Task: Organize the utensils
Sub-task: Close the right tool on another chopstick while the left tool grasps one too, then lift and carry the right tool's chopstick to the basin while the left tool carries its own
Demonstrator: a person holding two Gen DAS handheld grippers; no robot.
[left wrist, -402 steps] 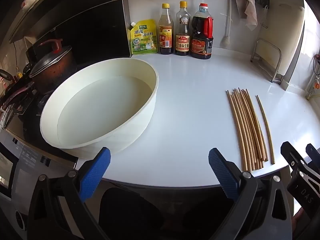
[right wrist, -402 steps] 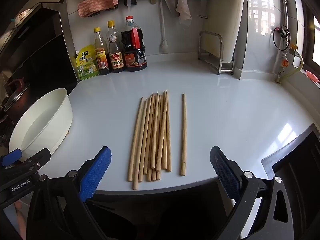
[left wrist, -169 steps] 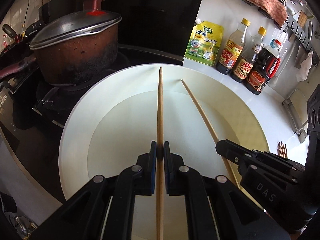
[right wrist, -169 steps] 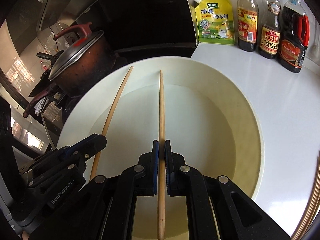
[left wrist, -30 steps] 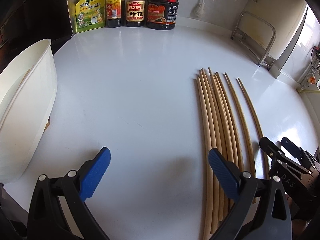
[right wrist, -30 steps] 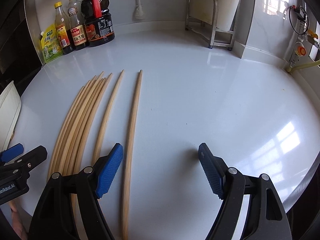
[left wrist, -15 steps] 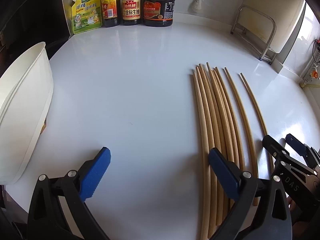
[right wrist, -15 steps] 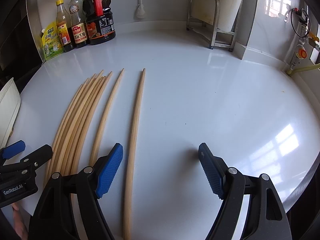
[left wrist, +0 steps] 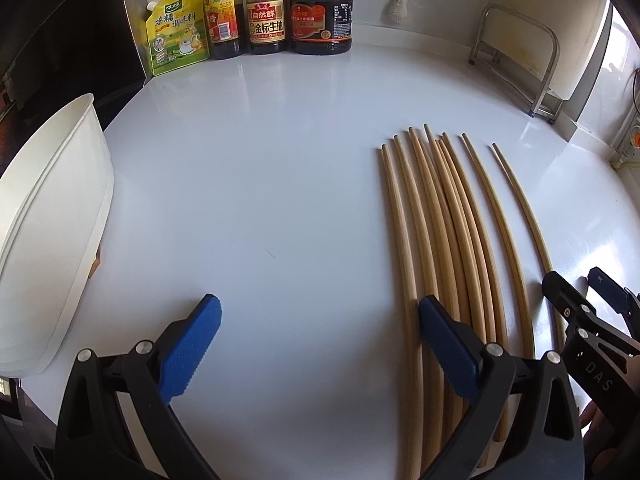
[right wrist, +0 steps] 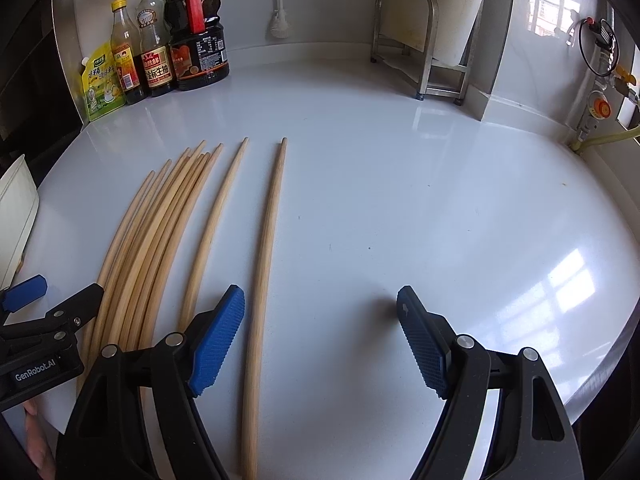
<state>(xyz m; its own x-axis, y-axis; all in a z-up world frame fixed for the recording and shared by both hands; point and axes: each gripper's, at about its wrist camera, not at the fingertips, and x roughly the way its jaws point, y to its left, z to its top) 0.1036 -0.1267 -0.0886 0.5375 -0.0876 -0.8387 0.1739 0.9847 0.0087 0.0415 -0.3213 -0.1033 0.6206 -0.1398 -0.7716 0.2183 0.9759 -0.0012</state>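
A: Both tools low over the white countertop (left wrist: 280,184), glossy, window light glaring off it to the right of the right gripper (right wrist: 320,336).

B: That right gripper stands wide, nothing between the blue pads. One lone chopstick (right wrist: 266,248) runs straight ahead just inside its left pad, lying flat on the counter.

A: And the left gripper (left wrist: 320,340)? Wide too, empty. The bundle of chopsticks (left wrist: 436,232) lies under and beyond its right pad, fanned away toward the wall.

B: Off the left gripper's left side, the white basin (left wrist: 52,216), its wall near the counter's edge.

A: Far ahead, against the wall: a yellow-green pouch (left wrist: 176,34), two sauce bottles (left wrist: 246,12) and a dark jug with a red handle (left wrist: 322,12).

B: Ahead and to the right of the right gripper, a metal rack (right wrist: 420,40) stands at the back with a pale board leaning in it. A barred window (right wrist: 548,4) beyond that, pipes and a valve on the wall.
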